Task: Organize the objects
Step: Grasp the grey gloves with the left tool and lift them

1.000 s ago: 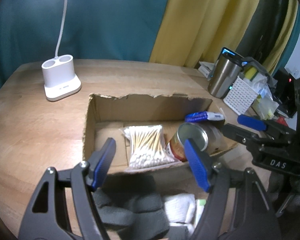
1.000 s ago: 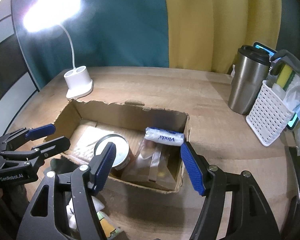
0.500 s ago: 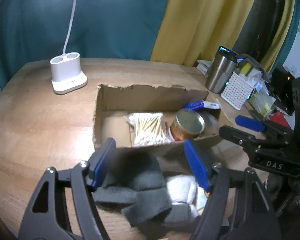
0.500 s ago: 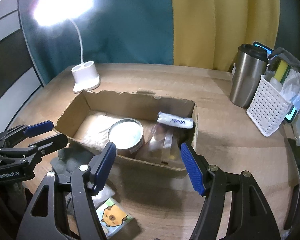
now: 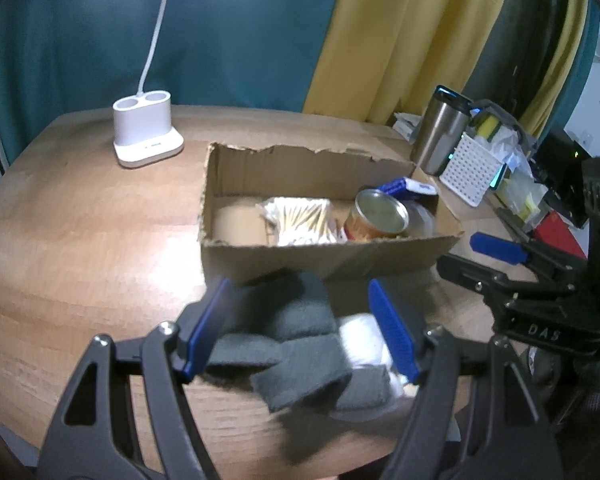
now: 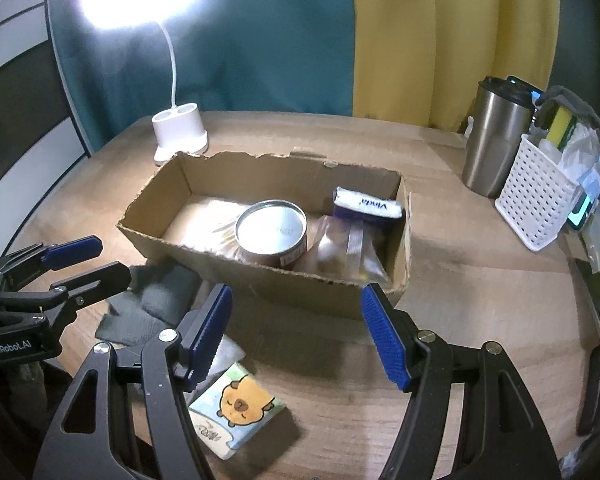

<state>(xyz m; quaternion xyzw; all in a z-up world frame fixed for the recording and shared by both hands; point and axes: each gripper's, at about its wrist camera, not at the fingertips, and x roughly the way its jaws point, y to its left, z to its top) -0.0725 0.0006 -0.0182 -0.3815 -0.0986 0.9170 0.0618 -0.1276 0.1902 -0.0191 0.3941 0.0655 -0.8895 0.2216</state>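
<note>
Both grippers' fingers [image 5: 388, 332] [image 6: 384, 336] open, empty, pulled back from cardboard box [image 5: 340, 254], grey cloth [image 5: 284, 332] now nearer.

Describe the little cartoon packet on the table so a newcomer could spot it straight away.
Start at the cardboard box in the middle of the wooden table. On the near side of it, beside the grey cloths, lies a small flat packet. It alone is pale blue with an orange cartoon animal printed on it.
</note>
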